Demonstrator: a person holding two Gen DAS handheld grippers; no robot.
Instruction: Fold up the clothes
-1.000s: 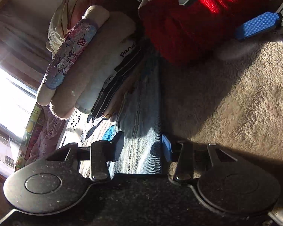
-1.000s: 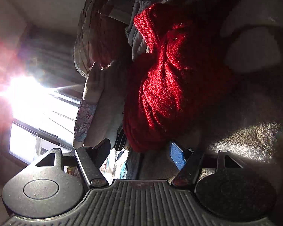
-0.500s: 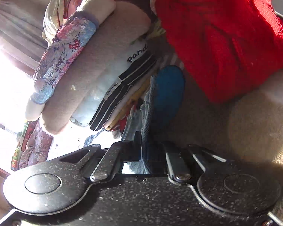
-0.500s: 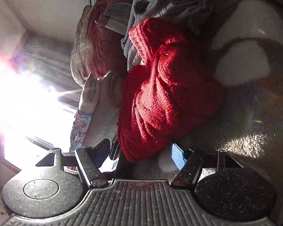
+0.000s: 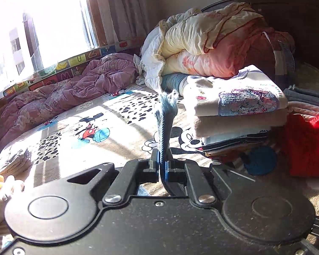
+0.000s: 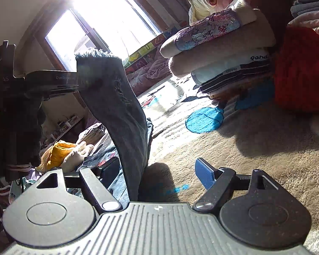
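Blue denim jeans (image 5: 164,123) stand up from between the pads of my left gripper (image 5: 162,165), which is shut on a bunched edge of them. In the right wrist view the left gripper (image 6: 77,82) is at the upper left, and the jeans leg (image 6: 121,110) hangs from it down to the bed. My right gripper (image 6: 157,172) is low over the beige sheet, its jaws opening. The hanging leg passes between the right gripper's fingers close to the left one, and the blue pad (image 6: 204,174) on the right is well clear of it.
A stack of folded clothes (image 5: 240,110) sits at the right beside a red sweater (image 5: 308,144), with a rolled quilt (image 5: 212,42) behind. A purple blanket (image 5: 74,89) lies along the window side. A yellow garment (image 6: 57,153) and a dark-gloved hand (image 6: 14,131) are at the left.
The left gripper closed on the jeans and lifted them off the bed while rolling upright. The right gripper rolled too, shifted toward the hanging leg, and its jaws widened.
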